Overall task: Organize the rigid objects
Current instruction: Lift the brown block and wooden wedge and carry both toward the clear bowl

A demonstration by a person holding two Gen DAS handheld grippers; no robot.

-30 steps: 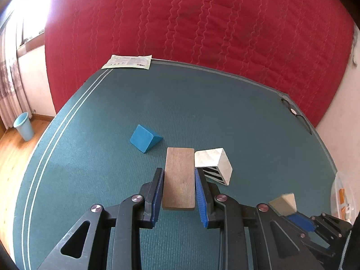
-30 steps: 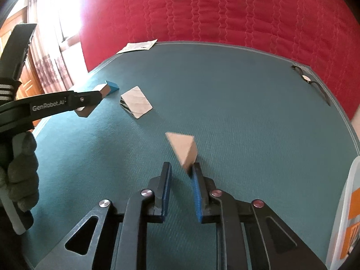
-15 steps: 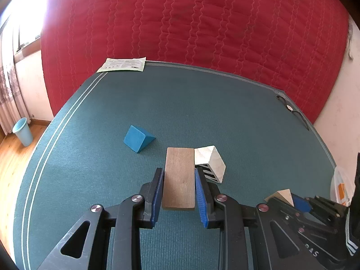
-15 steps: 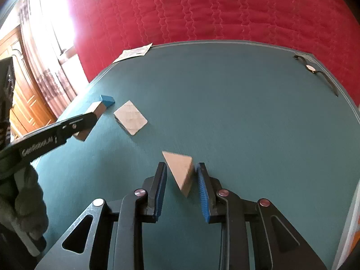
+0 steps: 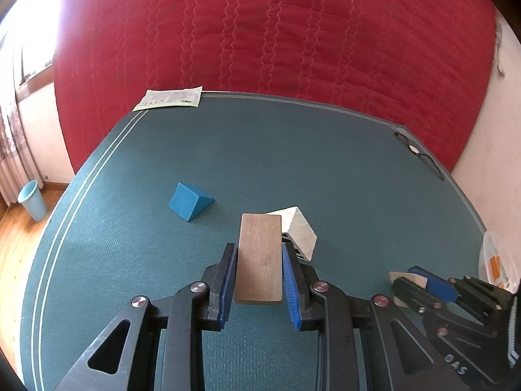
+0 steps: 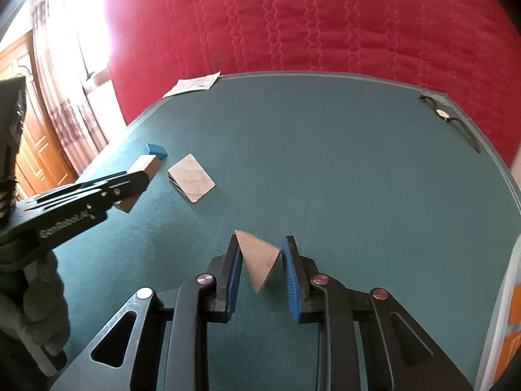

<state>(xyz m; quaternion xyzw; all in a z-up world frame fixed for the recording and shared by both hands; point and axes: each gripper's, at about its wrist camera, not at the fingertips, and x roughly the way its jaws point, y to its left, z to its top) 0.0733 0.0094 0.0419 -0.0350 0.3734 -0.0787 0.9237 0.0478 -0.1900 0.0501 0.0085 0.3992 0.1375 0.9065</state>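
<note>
Wedge (image 6: 259, 260) between right claw (image 6: 262, 260) pads, plank (image 5: 259, 259) between left's (image 5: 259, 272).

Blue wedge (image 5: 190, 202), brown plank (image 5: 259, 257), teal mat (image 5: 293, 163), red quilted backdrop (image 5: 276, 32).

both grippers are black plastic with blue ribbed pads lining the insides of the fingers. on the left gripper (image 5: 259, 273), round silver screws sit at the finger pivots, and triangular cutouts pierce the arms nearer the camera. the right gripper (image 6: 263, 262) has the same screws, pads and cutouts. seen from the right wrist, the left gripper's side carries white lettering, too blurred to read fully. the left hand (image 6: 39, 306) wears a grey-green knit glove.
</note>
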